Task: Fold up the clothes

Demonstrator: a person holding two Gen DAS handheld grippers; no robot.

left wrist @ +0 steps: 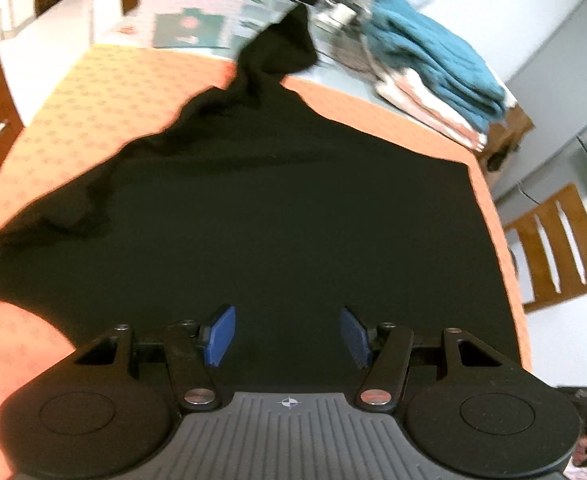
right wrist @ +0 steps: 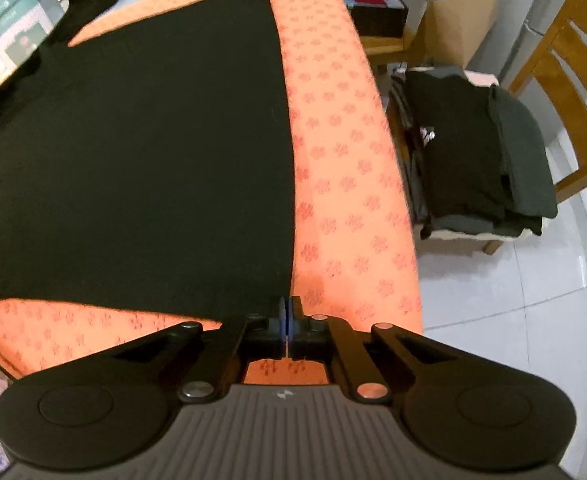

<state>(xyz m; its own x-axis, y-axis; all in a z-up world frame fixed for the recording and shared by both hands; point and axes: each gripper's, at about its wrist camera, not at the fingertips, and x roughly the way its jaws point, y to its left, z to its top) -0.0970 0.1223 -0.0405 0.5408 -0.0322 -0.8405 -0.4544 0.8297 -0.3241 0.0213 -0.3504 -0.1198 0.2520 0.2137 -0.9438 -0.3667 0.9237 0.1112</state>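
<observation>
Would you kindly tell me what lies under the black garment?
The black garment lies on an orange patterned cloth showing around its edges. Anything beneath its middle is covered and cannot be seen.

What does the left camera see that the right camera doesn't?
Only the left wrist view shows the left gripper, fingers apart over the black garment, and a blue towel pile.

Only the right wrist view shows the right gripper, fingers together at the garment's corner, a chair stacked with dark clothes and a paper bag.

Both show the garment and orange cloth.
</observation>
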